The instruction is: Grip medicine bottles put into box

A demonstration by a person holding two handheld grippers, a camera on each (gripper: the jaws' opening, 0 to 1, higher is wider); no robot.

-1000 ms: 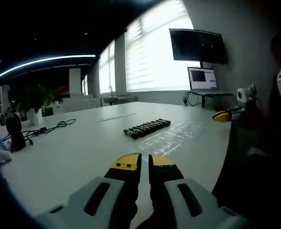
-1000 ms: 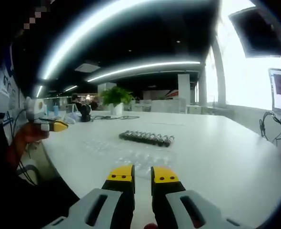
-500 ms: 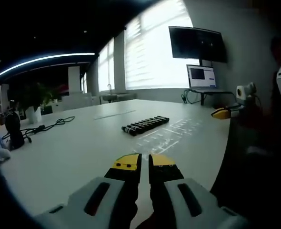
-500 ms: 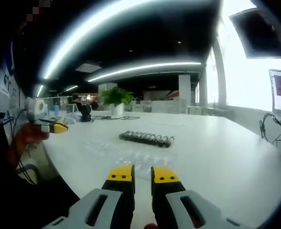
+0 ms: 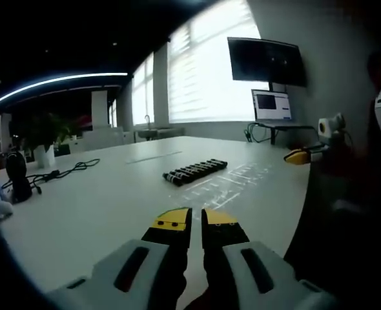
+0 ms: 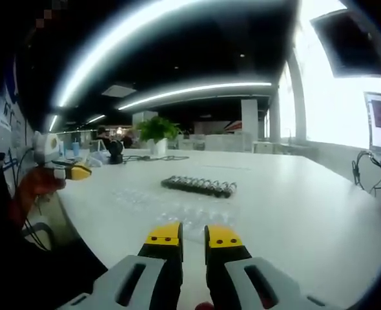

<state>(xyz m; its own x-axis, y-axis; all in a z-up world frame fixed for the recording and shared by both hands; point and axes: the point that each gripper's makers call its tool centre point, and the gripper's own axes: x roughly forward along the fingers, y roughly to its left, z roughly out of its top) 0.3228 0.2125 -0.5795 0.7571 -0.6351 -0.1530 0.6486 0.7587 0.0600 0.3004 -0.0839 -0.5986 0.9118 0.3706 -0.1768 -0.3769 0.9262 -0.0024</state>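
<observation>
Left gripper (image 5: 195, 219) jaws nearly closed, thin gap, nothing in them; right gripper (image 6: 194, 235) the same, small gap, empty. Both sit low over the near edge of the white table (image 6: 294, 213). Bottles (image 6: 199, 186) lie as one tight row of dark vials out mid-table, well apart from either gripper; in left gripper view the same row (image 5: 195, 172) runs diagonally to the far right. Clear tray (image 6: 171, 208), which I take to be the box, lies flat between the right gripper and the row, hard to see against the table; cell edges barely readable. Nothing gripped yet, so I judge we're at the approach. To do it well I'd open the jaws wide before reaching, come in on an end bottle so neighbours don't get knocked, and square the jaws across the bottle's short axis. Vials are touching side by side and look round, so I expect rolling if nudged. Go slow near the tray; it looks light and may slide.
</observation>
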